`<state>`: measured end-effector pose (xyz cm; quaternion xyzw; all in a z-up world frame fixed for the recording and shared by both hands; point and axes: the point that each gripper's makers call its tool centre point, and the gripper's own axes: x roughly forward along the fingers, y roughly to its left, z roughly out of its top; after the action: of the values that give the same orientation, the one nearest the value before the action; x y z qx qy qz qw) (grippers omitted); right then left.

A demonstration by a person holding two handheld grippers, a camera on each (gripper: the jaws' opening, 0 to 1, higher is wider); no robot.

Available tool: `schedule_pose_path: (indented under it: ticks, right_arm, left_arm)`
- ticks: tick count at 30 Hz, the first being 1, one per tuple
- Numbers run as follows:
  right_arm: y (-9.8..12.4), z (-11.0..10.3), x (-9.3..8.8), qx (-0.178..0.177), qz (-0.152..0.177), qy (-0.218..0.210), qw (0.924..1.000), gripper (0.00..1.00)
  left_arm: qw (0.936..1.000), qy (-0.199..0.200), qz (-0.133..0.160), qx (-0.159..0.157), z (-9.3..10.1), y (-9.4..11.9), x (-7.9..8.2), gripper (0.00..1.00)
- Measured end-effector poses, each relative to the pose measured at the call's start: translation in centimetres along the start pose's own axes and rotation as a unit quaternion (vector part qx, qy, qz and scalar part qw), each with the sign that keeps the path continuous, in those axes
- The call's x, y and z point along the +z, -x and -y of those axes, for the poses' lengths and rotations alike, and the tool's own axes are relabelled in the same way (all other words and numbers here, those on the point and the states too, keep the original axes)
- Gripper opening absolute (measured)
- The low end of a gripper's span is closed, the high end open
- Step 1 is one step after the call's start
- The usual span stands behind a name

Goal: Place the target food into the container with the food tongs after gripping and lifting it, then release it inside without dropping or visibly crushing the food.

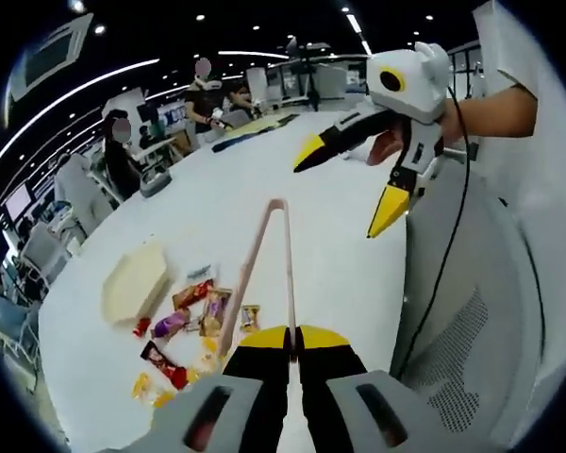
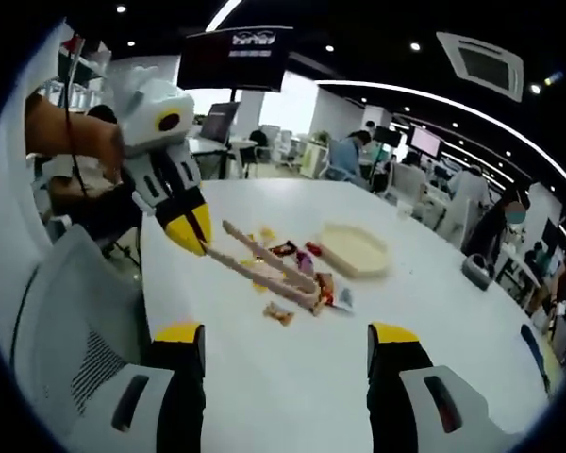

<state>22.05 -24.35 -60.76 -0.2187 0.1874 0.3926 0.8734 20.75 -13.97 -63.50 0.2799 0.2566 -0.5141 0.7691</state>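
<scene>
A: What could go wrong from here?

B: The left gripper [image 1: 292,342] has its jaws shut on the handle end of the food tongs [image 1: 264,274], which run off toward twelve o'clock in the left gripper view. In my judgement the worry is how to squeeze them — a hold that far back leaves the long arms free to swing, and a hard pinch could crush a snack.

A: And the other one?

B: The right gripper [image 2: 285,342] is wide open with nothing between its jaws; in the left gripper view it hangs up at about one o'clock.

A: Where's the food?

B: The wrapped snacks [image 2: 297,269] lie scattered on the white table [image 2: 434,311], at about nine o'clock of the tongs in the left gripper view. The container [image 2: 354,248] — a pale, shallow tray — sits just beside the pile, and it looks empty.

A: Anything unclear?

B: Which packet is the target — I cannot tell. The wrappers are small and blurred, and in the right gripper view the tong tips overlap the pile, so whether they touch anything is hard to say.
</scene>
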Motion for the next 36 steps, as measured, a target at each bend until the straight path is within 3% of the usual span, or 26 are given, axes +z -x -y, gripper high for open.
schedule_pose_path:
  ticks: [1,9,16,22,26,29,33,36]
  right_arm:
    - [-0.3,-0.3,0.3,-0.004,-0.009,0.009,0.9999,0.7]
    - [-1.5,-2.0,1.5,-0.004,-0.055,0.062,0.9965,0.64]
    - [-2.5,-3.9,0.9,0.015,-0.11,0.145,0.9832,0.58]
    - [-3.5,-4.7,1.5,0.022,-0.125,0.165,0.9782,0.53]
    - [-4.3,-4.7,0.7,0.039,-0.17,0.207,0.9626,0.37]
    - [-4.7,-4.8,0.7,0.042,-0.179,0.226,0.9566,0.25]
    - [-5.8,-5.7,0.4,0.068,-0.207,0.257,0.9416,0.17]
    - [-5.8,-5.6,0.5,0.069,-0.207,0.251,0.943,0.16]
  left_arm:
    - [0.9995,-0.029,-0.007,-0.011,0.2,-0.1,-0.4,0.0]
    - [0.9891,-0.118,-0.013,-0.086,1.4,0.6,-1.8,0.0]
    - [0.9815,-0.151,-0.009,-0.117,0.7,0.8,-2.1,0.0]
    - [0.9776,-0.174,-0.01,-0.118,-0.1,1.6,-1.5,0.0]
    - [0.976,-0.181,-0.014,-0.12,-0.6,1.8,-1.7,0.0]
    - [0.9752,-0.182,-0.008,-0.126,-0.4,1.9,-1.7,0.0]
    - [0.9758,-0.181,-0.011,-0.122,-0.7,2.0,-2.2,0.0]
    - [0.9763,-0.177,-0.008,-0.125,-0.8,2.0,-2.3,0.0]
